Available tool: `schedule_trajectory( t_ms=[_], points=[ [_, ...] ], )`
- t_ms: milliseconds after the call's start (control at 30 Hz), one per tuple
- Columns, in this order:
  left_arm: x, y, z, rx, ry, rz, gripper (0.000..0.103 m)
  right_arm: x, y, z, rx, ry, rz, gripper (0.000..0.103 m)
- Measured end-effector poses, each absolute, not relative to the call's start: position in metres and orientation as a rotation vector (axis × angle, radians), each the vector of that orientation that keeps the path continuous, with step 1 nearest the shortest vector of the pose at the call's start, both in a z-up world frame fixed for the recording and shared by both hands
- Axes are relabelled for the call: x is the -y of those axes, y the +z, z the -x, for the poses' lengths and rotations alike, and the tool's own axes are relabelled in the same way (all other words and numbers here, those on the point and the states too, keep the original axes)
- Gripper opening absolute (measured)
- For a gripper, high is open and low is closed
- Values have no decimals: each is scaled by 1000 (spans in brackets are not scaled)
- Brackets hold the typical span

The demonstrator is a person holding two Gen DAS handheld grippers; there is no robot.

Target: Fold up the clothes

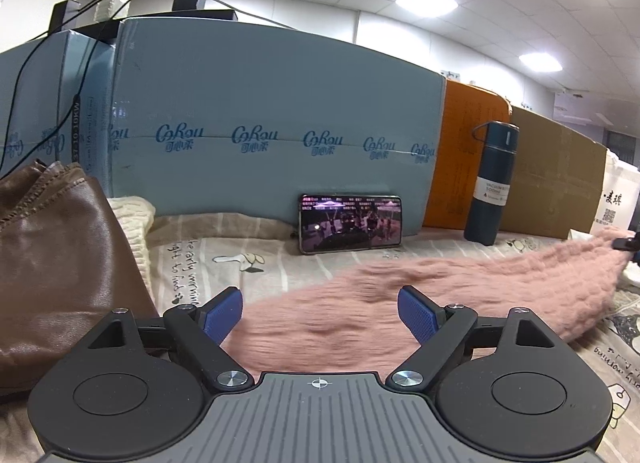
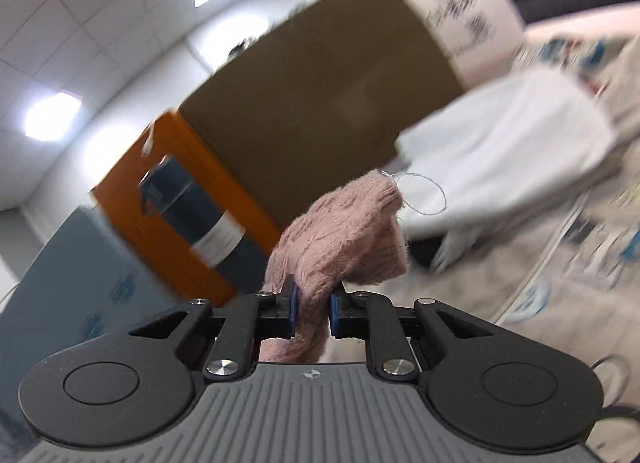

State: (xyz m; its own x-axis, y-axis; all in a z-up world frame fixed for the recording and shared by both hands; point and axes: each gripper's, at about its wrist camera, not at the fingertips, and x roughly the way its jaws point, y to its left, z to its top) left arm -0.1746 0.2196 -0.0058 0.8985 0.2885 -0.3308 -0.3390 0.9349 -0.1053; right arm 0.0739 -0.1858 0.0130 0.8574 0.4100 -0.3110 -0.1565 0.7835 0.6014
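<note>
Right gripper (image 2: pixel 313 309) clamps the pink sweater (image 2: pixel 340 239); left gripper (image 1: pixel 320 315) gapes empty

Pink knit garment (image 1: pixel 400 299): fuzzy, ribbed, dusty-rose knit. Lies stretched in a long band across the printed bedsheet (image 1: pixel 256 263), running from the near centre up toward the far right, where its end is lifted off the sheet. That end (image 2: pixel 344 239) is bunched and pinched between blue pads (image 2: pixel 295 305); a loose thread loops from it.

Phone (image 1: pixel 350 225) leaning on box (image 1: pixel 272 119); flask (image 1: pixel 491 183) right of phone; bag (image 1: pixel 60 263) far left.
</note>
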Motion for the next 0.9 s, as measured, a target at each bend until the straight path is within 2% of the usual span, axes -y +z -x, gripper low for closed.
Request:
schedule_trajectory(
  t_ms=[100, 267, 533, 567, 667, 733, 800, 900],
  points=[
    [-221, -6, 175, -316, 331, 166, 87, 180, 13, -72, -414, 310, -516, 14],
    [-220, -6, 175, -315, 327, 165, 88, 136, 19, -47, -293, 455, -205, 14],
    [-220, -6, 174, -322, 326, 169, 88, 78, 10, -13, -288, 692, 121, 16],
    [-220, -7, 174, -323, 325, 169, 88, 73, 9, -11, -293, 705, 141, 20],
    [-221, -7, 174, -326, 325, 171, 88, 64, 7, -3, -297, 749, 151, 41],
    [-221, -7, 174, -327, 324, 171, 88, 61, 7, 3, -302, 799, 153, 44],
    [-221, -7, 173, -329, 323, 171, 88, 60, 7, 7, -319, 854, 140, 61],
    [-221, -7, 173, -331, 320, 172, 88, 59, 7, 10, -343, 926, 115, 66]
  ],
)
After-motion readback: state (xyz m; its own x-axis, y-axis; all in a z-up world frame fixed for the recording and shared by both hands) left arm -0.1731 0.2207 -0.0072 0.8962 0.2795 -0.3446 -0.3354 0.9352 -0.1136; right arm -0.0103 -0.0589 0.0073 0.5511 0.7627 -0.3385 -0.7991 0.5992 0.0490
